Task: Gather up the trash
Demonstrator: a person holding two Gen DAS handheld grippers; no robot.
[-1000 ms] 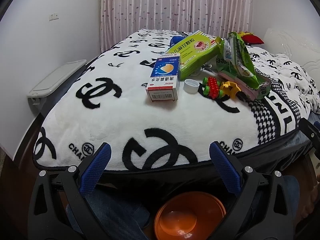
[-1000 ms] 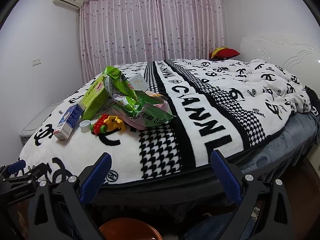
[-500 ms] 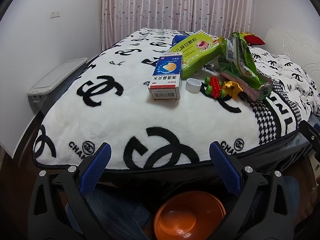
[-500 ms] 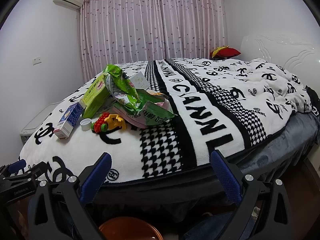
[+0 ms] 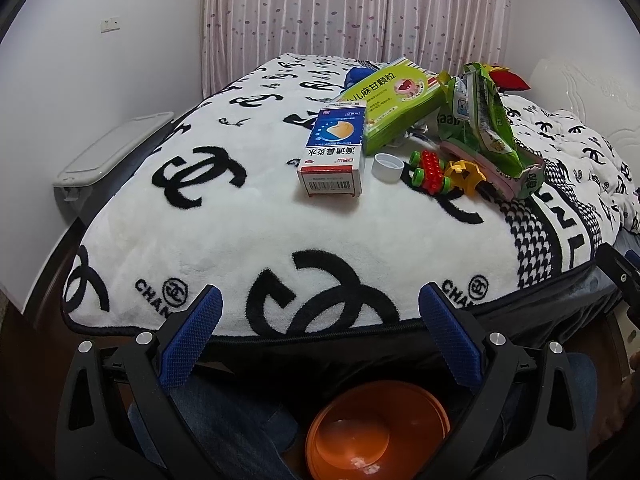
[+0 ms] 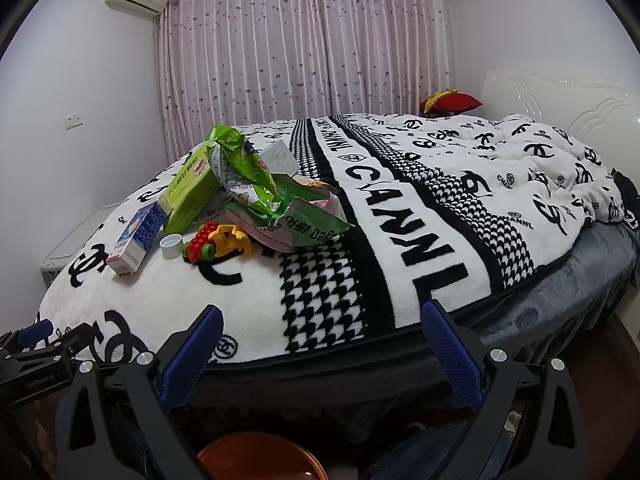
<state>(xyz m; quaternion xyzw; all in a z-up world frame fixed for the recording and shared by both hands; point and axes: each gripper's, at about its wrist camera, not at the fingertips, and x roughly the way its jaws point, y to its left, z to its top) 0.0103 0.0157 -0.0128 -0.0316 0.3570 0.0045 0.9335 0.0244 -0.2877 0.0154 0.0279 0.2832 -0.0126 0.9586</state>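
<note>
Two fisheye wrist cameras are looking from the foot edge of a bed, low and close to the blanket.

The left wrist view is facing up the bed's left part, its own spread fingers [image 5: 192, 336] framing the bottom and an orange basin [image 5: 376, 432] showing directly below. The right wrist view is sitting further right, facing the blanket's [image 6: 400, 216] striped middle and the headboard [image 6: 560, 92]. Both views are sharing the pile: blue box [image 5: 334, 152] [image 6: 136, 236], green box [image 5: 394, 100] [image 6: 190, 194], white cap [image 5: 387, 167] [image 6: 171, 245], toy [image 5: 444, 172] [image 6: 218, 242], green wrappers [image 5: 488, 124] [image 6: 256, 184]. The left gripper [image 6: 36, 344] is appearing at the right view's left edge.
</note>
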